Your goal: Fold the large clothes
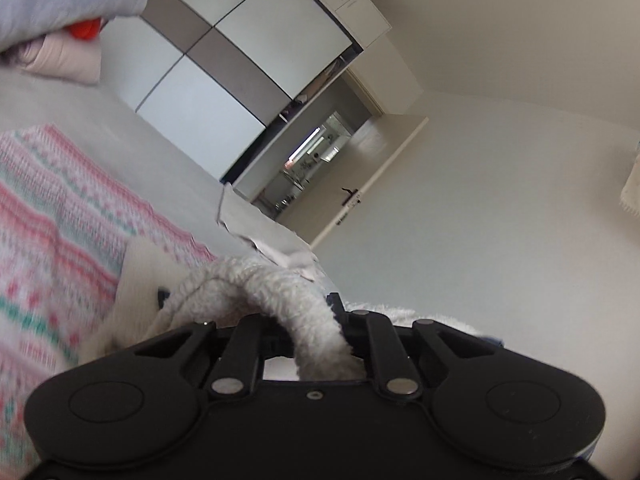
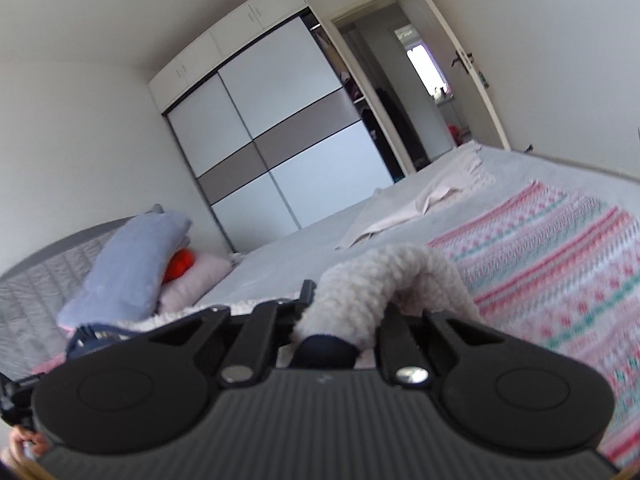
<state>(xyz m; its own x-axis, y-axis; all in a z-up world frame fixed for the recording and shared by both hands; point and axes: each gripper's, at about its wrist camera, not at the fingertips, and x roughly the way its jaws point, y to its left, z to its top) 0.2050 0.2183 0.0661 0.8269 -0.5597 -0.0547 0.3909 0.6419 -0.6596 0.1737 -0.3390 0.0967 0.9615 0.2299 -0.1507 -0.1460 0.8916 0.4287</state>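
Observation:
A grey-white fleecy garment (image 1: 276, 292) bulges between the fingers of my left gripper (image 1: 256, 304), which is shut on a fold of it and held up off the bed. My right gripper (image 2: 356, 300) is shut on another fold of the same fleecy garment (image 2: 372, 276), also raised. A pink, white and green patterned knit (image 2: 560, 248) lies flat on the bed to the right of the right gripper; in the left wrist view it (image 1: 52, 216) lies to the left. The fingertips are mostly hidden by the cloth.
The grey bed (image 2: 304, 248) carries a pale pink cloth (image 2: 432, 196) farther off, and a blue pillow (image 2: 132, 256), a pink pillow (image 2: 196, 276) and an orange thing (image 2: 182, 264) at its head. A sliding-door wardrobe (image 2: 276, 136) and an open door (image 2: 468, 64) stand behind.

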